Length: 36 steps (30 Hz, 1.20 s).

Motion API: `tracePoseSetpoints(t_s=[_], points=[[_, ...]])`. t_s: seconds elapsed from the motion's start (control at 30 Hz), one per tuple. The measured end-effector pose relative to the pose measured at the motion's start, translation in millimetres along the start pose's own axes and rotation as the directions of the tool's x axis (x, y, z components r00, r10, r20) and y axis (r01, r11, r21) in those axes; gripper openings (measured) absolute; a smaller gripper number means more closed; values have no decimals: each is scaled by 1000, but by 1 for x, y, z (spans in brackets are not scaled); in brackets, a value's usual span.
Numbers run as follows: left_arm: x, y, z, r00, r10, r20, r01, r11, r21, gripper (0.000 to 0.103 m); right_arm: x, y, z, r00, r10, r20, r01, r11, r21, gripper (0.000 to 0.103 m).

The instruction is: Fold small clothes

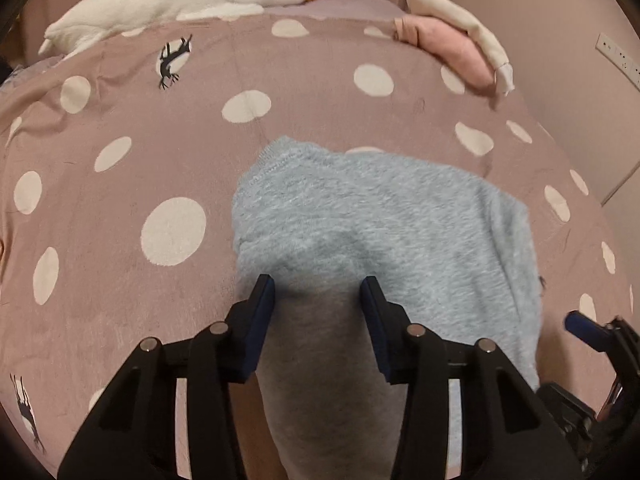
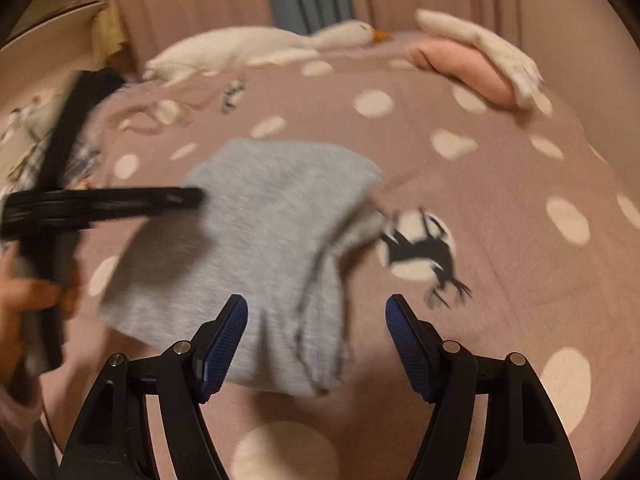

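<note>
A: Your left hand-held gripper point(image 1: 318, 294) points down at the bed with its jaws about half apart. A fold of the grey garment point(image 1: 384, 216) rises between the two pads, but I cannot tell whether they press on it

B: And the right one?

A: Your right hand-held gripper point(image 2: 316, 312) stands wide and holds nothing. The grey garment's near edge point(image 2: 280, 360) lies under and between its fingers, closer to the left finger, and neither pad touches the cloth

B: Where does the garment sit overall?

A: Just ahead of both grippers, partly folded on the pink bedspread with white dots point(image 1: 120, 200). In the right wrist view your left gripper point(image 2: 188, 196) reaches in from the left at the garment's far-left corner, with your hand point(image 2: 24, 300) on its handle

B: Anything further out?

A: Well beyond the garment, at the far right, a pink folded piece point(image 1: 460, 56) lies under a cream one point(image 1: 472, 36). At the far left a white goose plush point(image 1: 160, 4) lies along the bed's far edge, with curtains behind it
</note>
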<state>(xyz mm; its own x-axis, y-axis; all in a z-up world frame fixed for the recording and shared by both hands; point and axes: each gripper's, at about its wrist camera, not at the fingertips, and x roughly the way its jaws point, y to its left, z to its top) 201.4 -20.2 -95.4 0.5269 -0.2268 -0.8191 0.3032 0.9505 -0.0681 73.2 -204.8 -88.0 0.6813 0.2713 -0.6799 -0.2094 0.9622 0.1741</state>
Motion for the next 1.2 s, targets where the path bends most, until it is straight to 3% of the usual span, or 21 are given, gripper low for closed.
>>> tracePoseSetpoints(t_s=[0.1, 0.23, 0.37, 0.53, 0.77, 1.03, 1.2], points=[[4, 7, 3, 999, -35, -24, 35, 999, 4, 48, -2, 13, 3, 999, 26, 32, -24, 999, -41, 71], [6, 10, 7, 996, -67, -53, 69, 997, 23, 49, 11, 33, 7, 988, 152, 4, -152, 986, -65, 71], [6, 15, 9, 991, -112, -78, 113, 993, 16, 48, 22, 62, 9, 966, 260, -16, -260, 959, -109, 57], [6, 21, 9, 987, -129, -95, 129, 992, -11, 51, 28, 90, 10, 944, 330, -14, -328, 932, -154, 36], [7, 19, 6, 989, -112, -98, 113, 994, 10, 51, 67, 101, -19, 940, 282, -191, -314, 935, -164, 21], [-7, 23, -7, 994, -94, -63, 91, 995, -42, 59, 53, 79, -18, 920, 338, -196, -362, 927, -99, 18], [-28, 19, -27, 996, -88, -24, 87, 996, -33, 57, 22, 52, -2, 947, 308, -89, -315, 946, -73, 19]])
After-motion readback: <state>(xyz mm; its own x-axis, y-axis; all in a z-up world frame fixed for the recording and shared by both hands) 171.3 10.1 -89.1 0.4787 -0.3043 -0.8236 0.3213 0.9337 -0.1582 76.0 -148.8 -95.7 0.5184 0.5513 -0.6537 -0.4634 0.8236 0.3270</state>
